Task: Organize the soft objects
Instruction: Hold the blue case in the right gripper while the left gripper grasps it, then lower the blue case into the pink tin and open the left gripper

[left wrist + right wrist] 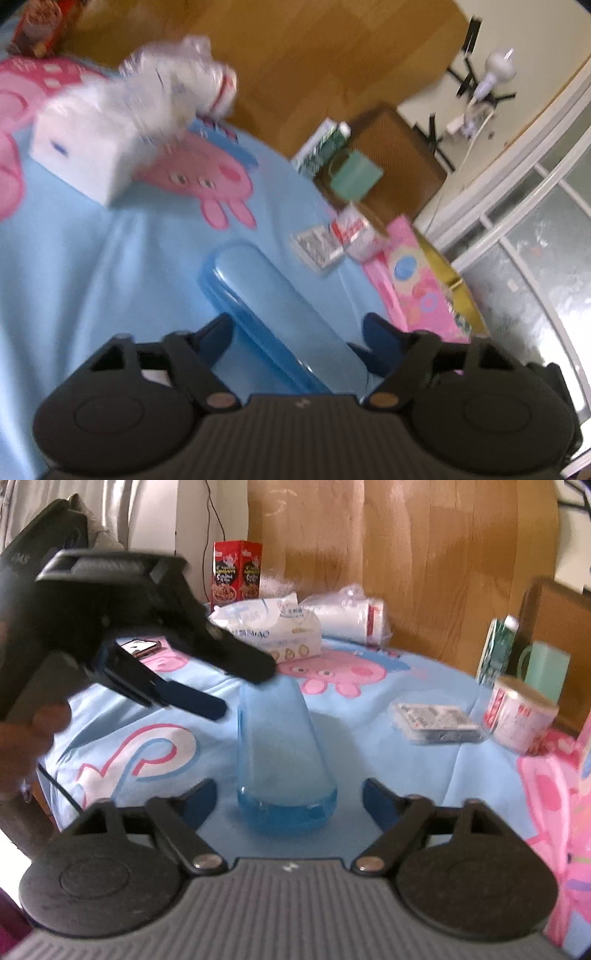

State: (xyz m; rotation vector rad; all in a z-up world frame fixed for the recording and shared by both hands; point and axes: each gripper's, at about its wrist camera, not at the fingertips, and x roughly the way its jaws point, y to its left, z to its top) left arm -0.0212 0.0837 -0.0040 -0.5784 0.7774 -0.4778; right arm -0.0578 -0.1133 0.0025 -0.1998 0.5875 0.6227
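Observation:
A translucent blue case (258, 295) lies lengthwise on the light blue cartoon blanket (92, 277). My left gripper (295, 328) straddles its near part; the left pad sits at the case's edge and a gap shows at the right pad, so it is open. In the right wrist view the case (284, 753) points away from me. My right gripper (288, 794) is open around its near end with a gap on each side. The left gripper (240, 690), held by a hand, hovers at the case's far end. A white tissue pack (266, 627) and a plastic-wrapped bundle (351, 616) lie beyond.
A wrapped paper roll (521, 716) and a small flat packet (436, 720) lie at the right. A red snack box (236, 572) stands against the wooden headboard. A green mug (546, 668) sits on a side table. Pink bedding (554, 812) covers the right edge.

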